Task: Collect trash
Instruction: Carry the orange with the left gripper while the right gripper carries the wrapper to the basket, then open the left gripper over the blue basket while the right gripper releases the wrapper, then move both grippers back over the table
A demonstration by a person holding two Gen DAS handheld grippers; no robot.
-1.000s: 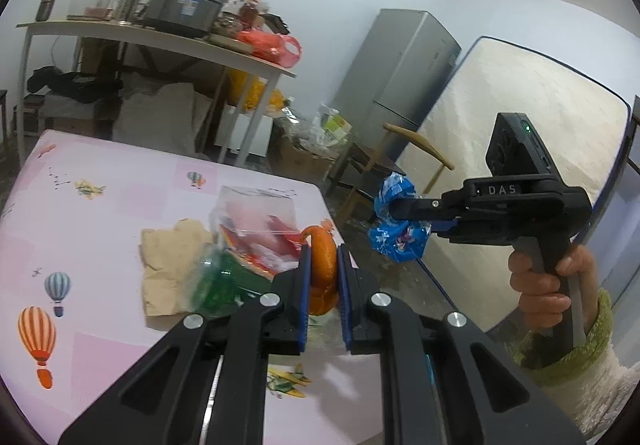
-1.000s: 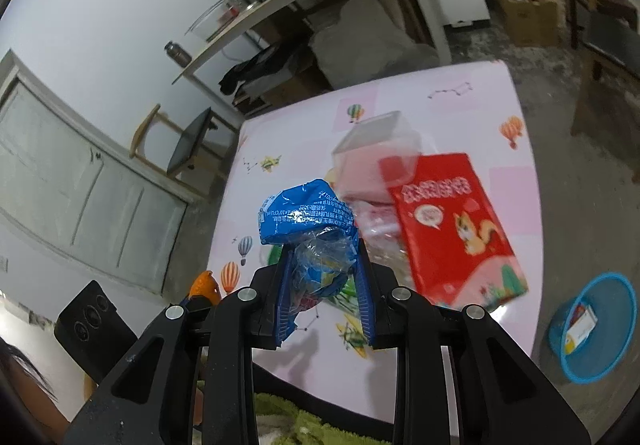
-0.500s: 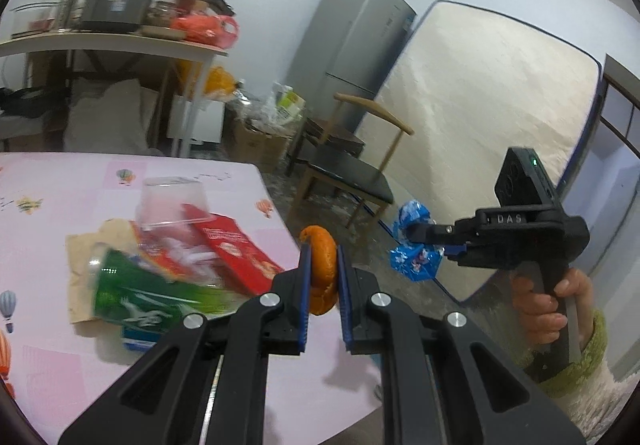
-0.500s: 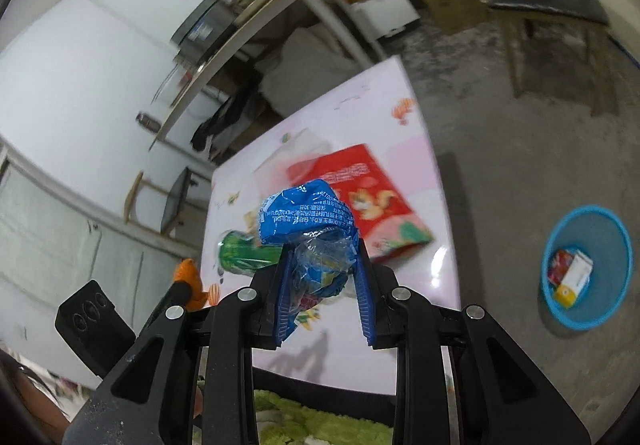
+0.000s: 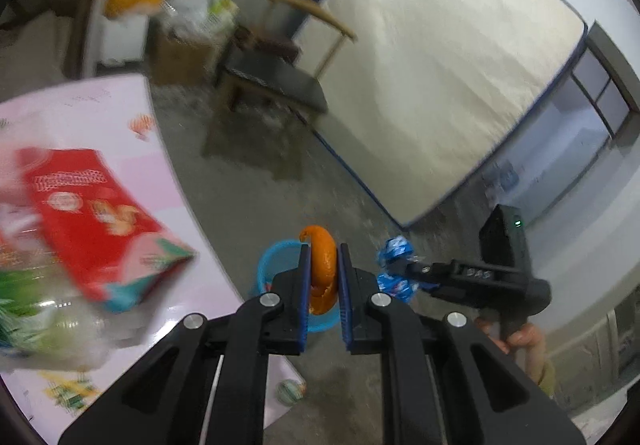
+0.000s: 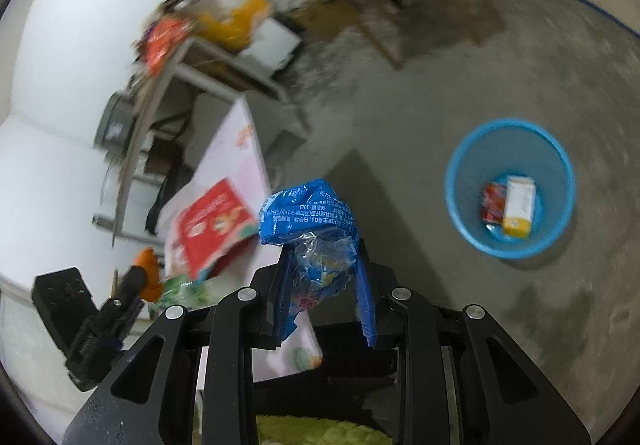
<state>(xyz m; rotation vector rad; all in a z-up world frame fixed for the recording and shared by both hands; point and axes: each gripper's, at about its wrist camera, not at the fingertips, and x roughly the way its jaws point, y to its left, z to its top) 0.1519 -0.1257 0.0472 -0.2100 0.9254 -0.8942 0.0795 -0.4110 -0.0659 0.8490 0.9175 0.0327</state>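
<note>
In the left wrist view, a pink table (image 5: pixel 80 113) printed with balloons fills the left side of the frame. A red snack bag (image 5: pixel 96 221) lies on it at mid left, and a blurred green-and-clear wrapper (image 5: pixel 36 317) is seen below that, at the lower left edge. At the lower centre, the left gripper (image 5: pixel 323 265) is clamped on a curl of orange peel (image 5: pixel 322 269), which stands upright between the blue pads. Behind the peel, part of a blue bin (image 5: pixel 272 257) is seen on the grey floor, just beside the table edge. Right of centre, the right gripper (image 5: pixel 394 269) is seen from the side, closed on a crumpled blue wrapper (image 5: pixel 394 251); a hand (image 5: pixel 520 341) grips its handle at the lower right. A wooden chair (image 5: pixel 276 73) and a leaning mattress (image 5: pixel 440 77) fill the upper half.

In the right wrist view, the left gripper (image 6: pixel 150 271) appears at the lower left with the orange peel (image 6: pixel 148 273) at its tip, over the table end. The red snack bag (image 6: pixel 212 229) lies left of centre on the table (image 6: pixel 240 149). At the lower centre, the blue wrapper (image 6: pixel 308 221) is pinched between the right gripper's (image 6: pixel 324 277) pads, bulging above them. At the right of the frame, the blue bin (image 6: pixel 460 181) stands on the floor, well apart from the table; a red packet (image 6: pixel 493 201) and a white-and-yellow carton (image 6: pixel 519 211) lie inside it.
</note>
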